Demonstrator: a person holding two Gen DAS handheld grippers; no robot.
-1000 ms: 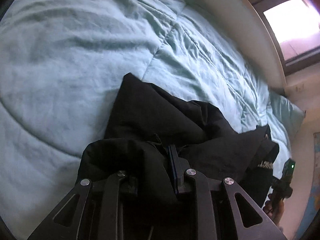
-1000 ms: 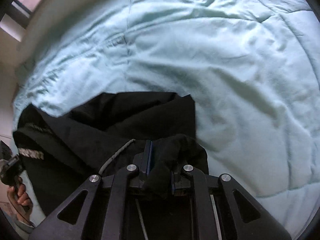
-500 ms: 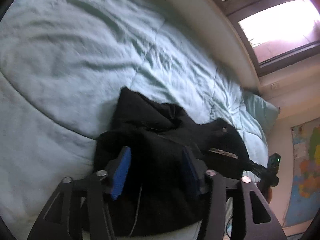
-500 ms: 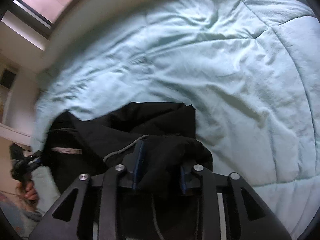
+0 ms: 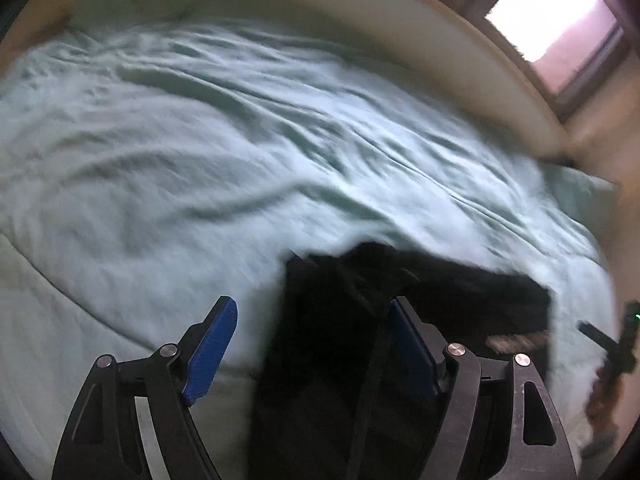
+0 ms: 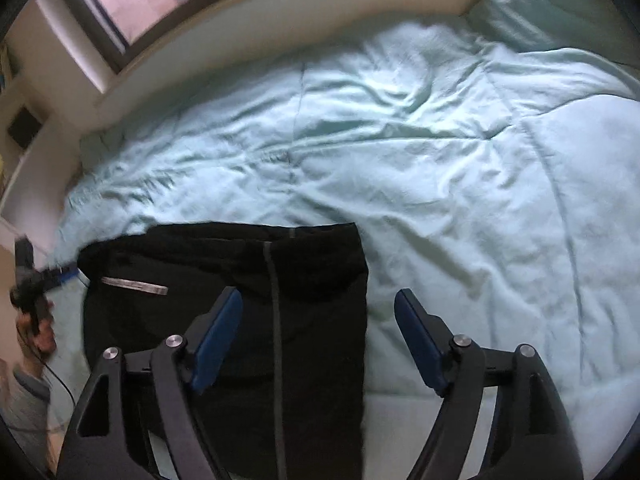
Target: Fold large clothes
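letting go of the fold cleanly

the black garment point(image 6: 224, 320) lies on the pale green duvet point(image 6: 460, 168) near the close edge of the bed, doubled into a rough rectangle with its straight right edge running down toward the camera. a grey cord runs down its middle and a light printed strip sits near its left side.

both tongs are opening at this moment. the right tongs point(image 6: 318, 336) hang above the garment's right edge with nothing between the blue pads; the cloth lies flat below them. the left tongs point(image 5: 310, 344) are also spread wide over the garment's left part; that view is blurred, but the cloth looks to lie beneath the pads rather than be pinched. in the right view the left tongs show small at the garment's far left corner, with the person's hand point(image 6: 34, 332) below them.

the step in hand looks like the release after a fold. to do it well, i'd keep both pads wide until they are clear of the cloth, so no layer snags and drags the edge. lift straight off rather than sideways. the top left corner looks slightly bunched and uneven, so it may want a light smoothing before the next fold. that fold would likely take the corners at one end and carry them over evenly.
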